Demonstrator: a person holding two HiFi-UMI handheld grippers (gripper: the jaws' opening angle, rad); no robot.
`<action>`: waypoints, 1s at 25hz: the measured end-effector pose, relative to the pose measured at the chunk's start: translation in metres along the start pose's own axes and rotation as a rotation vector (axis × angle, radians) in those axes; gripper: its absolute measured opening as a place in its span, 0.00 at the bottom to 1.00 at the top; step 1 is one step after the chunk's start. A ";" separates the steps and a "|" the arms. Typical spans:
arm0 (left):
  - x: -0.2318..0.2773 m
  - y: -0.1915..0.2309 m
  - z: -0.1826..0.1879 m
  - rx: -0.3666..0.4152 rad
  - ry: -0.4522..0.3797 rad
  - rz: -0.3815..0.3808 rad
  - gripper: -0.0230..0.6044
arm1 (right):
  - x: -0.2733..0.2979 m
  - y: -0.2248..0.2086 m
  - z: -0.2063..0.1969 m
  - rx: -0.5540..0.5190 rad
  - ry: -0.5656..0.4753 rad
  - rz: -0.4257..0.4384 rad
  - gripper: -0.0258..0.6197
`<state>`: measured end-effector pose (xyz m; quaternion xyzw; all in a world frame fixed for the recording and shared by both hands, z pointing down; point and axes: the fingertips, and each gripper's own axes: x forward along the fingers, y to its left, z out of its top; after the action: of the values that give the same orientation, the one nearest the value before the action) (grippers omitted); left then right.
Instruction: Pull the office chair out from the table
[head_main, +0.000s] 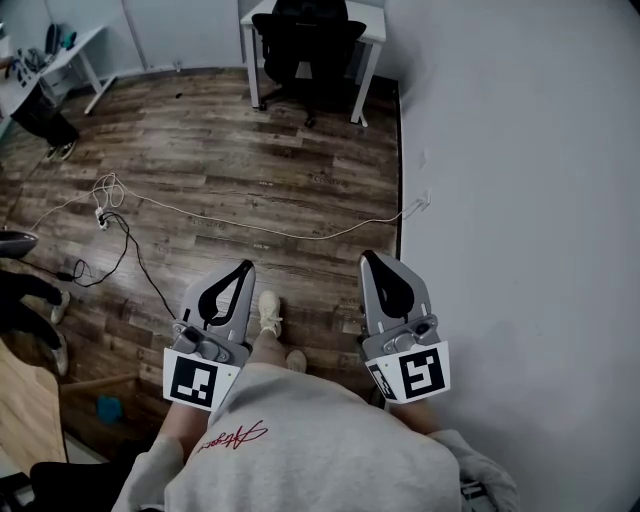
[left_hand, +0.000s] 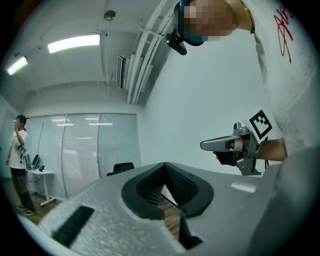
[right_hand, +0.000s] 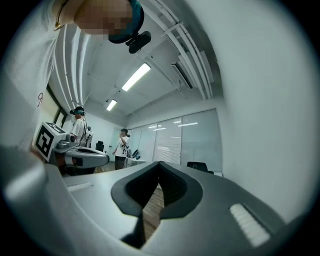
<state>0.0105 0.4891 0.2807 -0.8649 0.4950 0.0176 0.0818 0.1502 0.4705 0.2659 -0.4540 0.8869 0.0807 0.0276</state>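
A black office chair (head_main: 305, 45) stands tucked under a white table (head_main: 372, 30) at the far end of the room, by the right wall. It shows small in the left gripper view as the chair (left_hand: 120, 168) and in the right gripper view as the chair (right_hand: 200, 166). My left gripper (head_main: 246, 268) and right gripper (head_main: 368, 258) are held close to my body, far from the chair, pointing toward it. Both are shut with nothing between the jaws. The right gripper (left_hand: 207, 145) also appears in the left gripper view.
A white cable (head_main: 250, 225) and a black cable (head_main: 140, 262) run across the wooden floor between me and the chair. Another white desk (head_main: 70, 55) stands at the far left with a person (left_hand: 17, 160) by it. A wooden tabletop (head_main: 25, 400) lies at my near left.
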 end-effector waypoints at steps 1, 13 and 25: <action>0.002 0.001 -0.002 0.004 0.003 0.000 0.03 | 0.001 -0.002 -0.001 -0.001 0.001 0.000 0.04; 0.039 0.046 -0.011 0.000 -0.027 -0.019 0.03 | 0.052 -0.017 -0.008 -0.039 0.007 -0.024 0.04; 0.107 0.123 -0.029 -0.005 -0.033 -0.016 0.03 | 0.154 -0.042 -0.025 -0.044 0.009 -0.007 0.04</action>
<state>-0.0425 0.3321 0.2823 -0.8685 0.4867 0.0326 0.0880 0.0950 0.3191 0.2669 -0.4580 0.8834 0.0983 0.0139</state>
